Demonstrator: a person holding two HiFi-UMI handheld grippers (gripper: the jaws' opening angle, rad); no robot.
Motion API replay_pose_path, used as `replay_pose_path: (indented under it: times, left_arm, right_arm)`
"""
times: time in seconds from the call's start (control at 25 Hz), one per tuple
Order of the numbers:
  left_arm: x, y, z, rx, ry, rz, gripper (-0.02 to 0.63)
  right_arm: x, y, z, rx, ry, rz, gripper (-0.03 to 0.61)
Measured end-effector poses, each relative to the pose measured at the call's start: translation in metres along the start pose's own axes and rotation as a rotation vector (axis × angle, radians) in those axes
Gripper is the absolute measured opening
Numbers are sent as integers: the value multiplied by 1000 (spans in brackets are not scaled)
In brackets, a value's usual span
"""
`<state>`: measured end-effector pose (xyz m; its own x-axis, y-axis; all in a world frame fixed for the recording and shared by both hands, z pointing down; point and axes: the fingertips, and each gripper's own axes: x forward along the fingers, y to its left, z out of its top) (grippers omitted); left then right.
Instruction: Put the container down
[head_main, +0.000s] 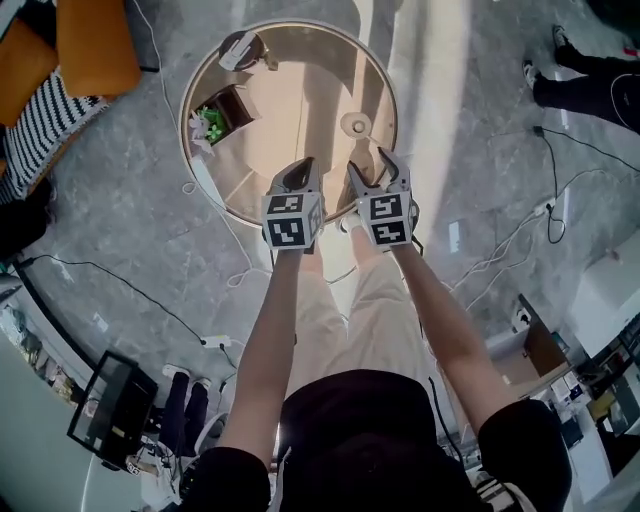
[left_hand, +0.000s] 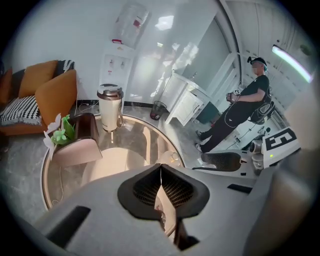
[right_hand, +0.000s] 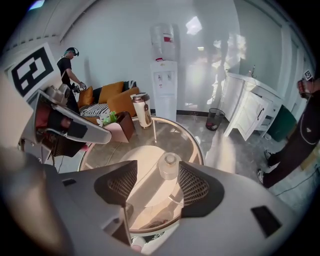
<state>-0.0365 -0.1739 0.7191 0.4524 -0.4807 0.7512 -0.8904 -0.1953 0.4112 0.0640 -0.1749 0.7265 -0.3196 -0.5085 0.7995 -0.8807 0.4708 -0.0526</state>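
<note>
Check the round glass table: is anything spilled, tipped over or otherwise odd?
Nothing stands out. The clear lidded container stands upright on the glass table, the white jug at its far edge is upright too, and no spill shows.

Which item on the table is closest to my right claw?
The small clear lidded container, alone by the right edge of the glass table, just ahead of the right claw. The kettle and plant box stand at its far left.

In the head view, the container (head_main: 354, 124) is shown too small for its contents to be told. A bystander (head_main: 588, 85) is cut off by the upper right edge; only legs and shoes are seen. The orange sofa (head_main: 95, 45) is cut by the upper left edge.
</note>
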Motion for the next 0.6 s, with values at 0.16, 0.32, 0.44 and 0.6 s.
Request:
replay_pose_path:
  times: [0.16,0.32,0.44,0.6]
  left_arm:
    - [-27,-19,4,91,26,-37,18]
    - [-59,-36,8,154,47,-77,18]
    - [-81,-45,14,192,40,-101,18]
    - [-112,-60,20,272,22,-126,18]
  right_arm:
    - [-33,5,23,-24,-10,-20,238]
    - [-70,14,44,14,-33,-28,214]
    - [-95,25,58,28,-58,-41,195]
    - [-127,41,69,43,-86,-55,174]
